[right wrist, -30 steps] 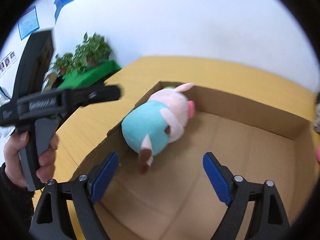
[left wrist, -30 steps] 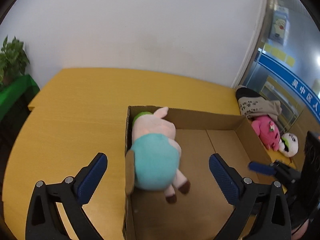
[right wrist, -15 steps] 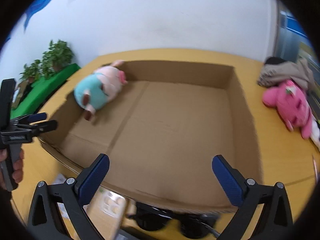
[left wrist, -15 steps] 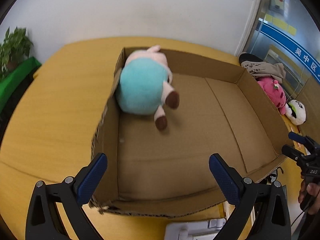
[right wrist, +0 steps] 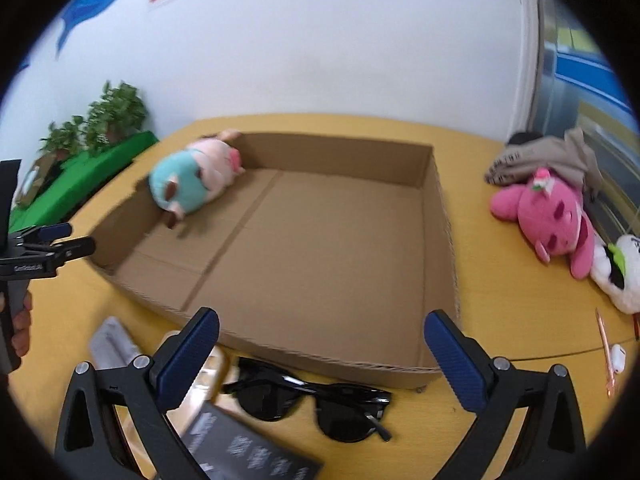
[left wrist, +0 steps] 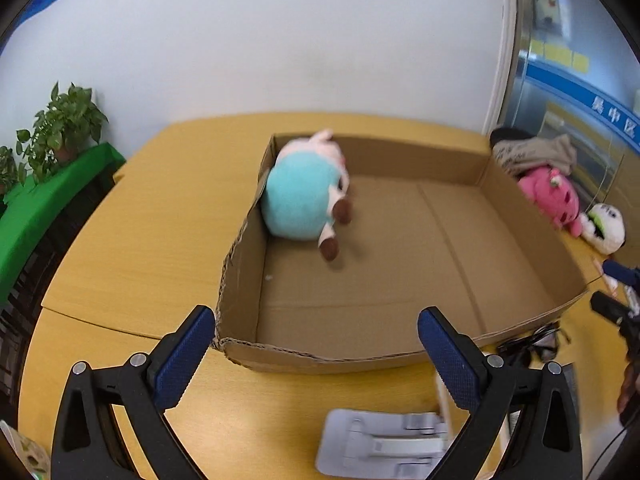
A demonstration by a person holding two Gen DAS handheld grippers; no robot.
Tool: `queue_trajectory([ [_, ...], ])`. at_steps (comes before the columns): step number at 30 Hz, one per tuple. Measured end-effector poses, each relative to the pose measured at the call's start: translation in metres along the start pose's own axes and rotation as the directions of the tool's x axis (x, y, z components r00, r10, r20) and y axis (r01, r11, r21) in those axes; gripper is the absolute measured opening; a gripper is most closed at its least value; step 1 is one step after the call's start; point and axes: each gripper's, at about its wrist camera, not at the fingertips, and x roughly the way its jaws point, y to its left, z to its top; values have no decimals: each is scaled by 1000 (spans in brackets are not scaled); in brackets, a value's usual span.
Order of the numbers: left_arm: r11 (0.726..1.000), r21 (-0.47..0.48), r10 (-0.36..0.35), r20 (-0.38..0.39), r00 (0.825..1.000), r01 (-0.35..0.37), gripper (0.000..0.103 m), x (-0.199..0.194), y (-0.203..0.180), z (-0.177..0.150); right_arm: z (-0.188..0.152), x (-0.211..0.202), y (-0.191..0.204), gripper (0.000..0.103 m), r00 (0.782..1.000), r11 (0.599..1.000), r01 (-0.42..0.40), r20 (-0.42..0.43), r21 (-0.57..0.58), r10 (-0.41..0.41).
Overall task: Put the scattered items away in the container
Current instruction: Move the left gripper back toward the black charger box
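A shallow cardboard box sits on the yellow table. A pig plush in a teal dress lies in its far left corner. My left gripper hangs open and empty above the box's near left corner. My right gripper is open and empty too, above the near wall, with black sunglasses lying just below it. A pink plush and a white plush lie on the table right of the box.
A grey flat device and a dark printed card lie at the front. A folded beige garment rests beyond the pink plush. A pen and small white case lie far right. Potted plants stand left.
Both grippers have pulled back from over the pig plush to the box's near edge. The plush stays in the box corner. The sunglasses and grey device have come into view.
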Motion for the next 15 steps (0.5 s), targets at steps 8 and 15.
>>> queue_trajectory([
  [8, 1000, -1, -13, 50, 999, 13, 103, -43, -27, -6, -13, -53, 32, 102, 994, 997, -68, 80, -47, 72],
  [15, 1000, -5, -15, 56, 998, 15, 103, -52, -38, -9, -18, -50, 40, 102, 994, 994, -97, 52, -59, 100],
])
